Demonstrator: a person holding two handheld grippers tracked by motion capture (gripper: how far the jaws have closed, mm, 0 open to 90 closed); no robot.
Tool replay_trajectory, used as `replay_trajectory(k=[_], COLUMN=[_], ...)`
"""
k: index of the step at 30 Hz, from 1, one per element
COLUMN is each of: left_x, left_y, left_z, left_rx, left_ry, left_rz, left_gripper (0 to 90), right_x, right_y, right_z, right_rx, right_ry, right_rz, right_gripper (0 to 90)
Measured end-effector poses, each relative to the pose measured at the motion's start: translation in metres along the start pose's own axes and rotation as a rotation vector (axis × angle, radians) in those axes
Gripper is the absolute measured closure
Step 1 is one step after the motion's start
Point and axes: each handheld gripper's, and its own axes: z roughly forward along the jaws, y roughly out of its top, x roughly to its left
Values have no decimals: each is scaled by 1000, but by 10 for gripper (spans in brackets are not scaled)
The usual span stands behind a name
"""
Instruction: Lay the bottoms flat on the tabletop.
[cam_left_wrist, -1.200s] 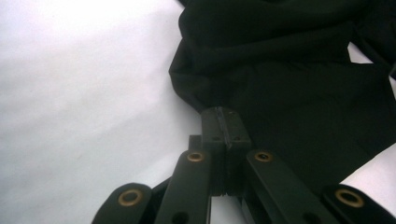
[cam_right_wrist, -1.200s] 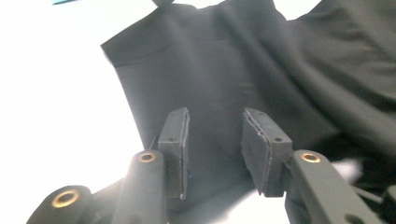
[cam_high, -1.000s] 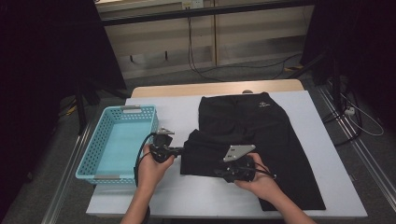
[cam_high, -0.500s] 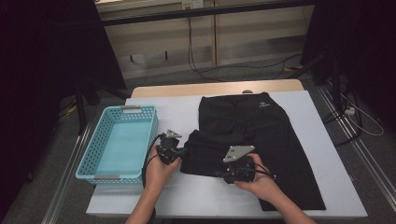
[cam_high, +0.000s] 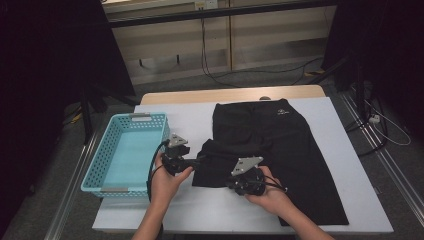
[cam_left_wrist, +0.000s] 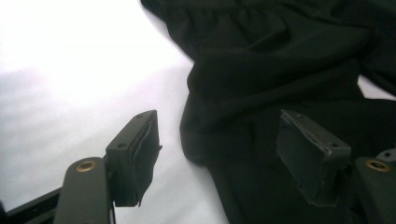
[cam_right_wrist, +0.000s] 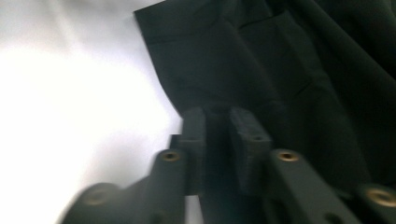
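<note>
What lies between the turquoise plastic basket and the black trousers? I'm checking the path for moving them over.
In the high view, the left hand-held gripper sits between the turquoise plastic basket and the black trousers, over bare white tabletop.

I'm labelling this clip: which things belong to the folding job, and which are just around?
In the job:
black trousers
left gripper, jaws just opened
right gripper, jaws just been closing on the fabric

Around:
blue basket
white table
</note>
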Motion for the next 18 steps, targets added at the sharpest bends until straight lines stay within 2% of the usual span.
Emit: replay_trajectory(k=[2,5,12,18], left_x=[0,1,1,2], left_y=[0,0,1,2], left_z=[-1,-1,-2,-4], left_rx=[-3,4,2,-1], left_ry=[-2,-10,-23,-19], left_rz=[-3,-2,-6,-4], left_gripper=[304,303,302,302], right_x=[-2,-1,10,25], right_y=[0,1,-9,-18], right_z=[1,-1,-16,-27], right_rx=[1,11,39,57], right_ry=[-3,3,93,151], right_rz=[-1,3,26,11], right_gripper=[883,896,898,897])
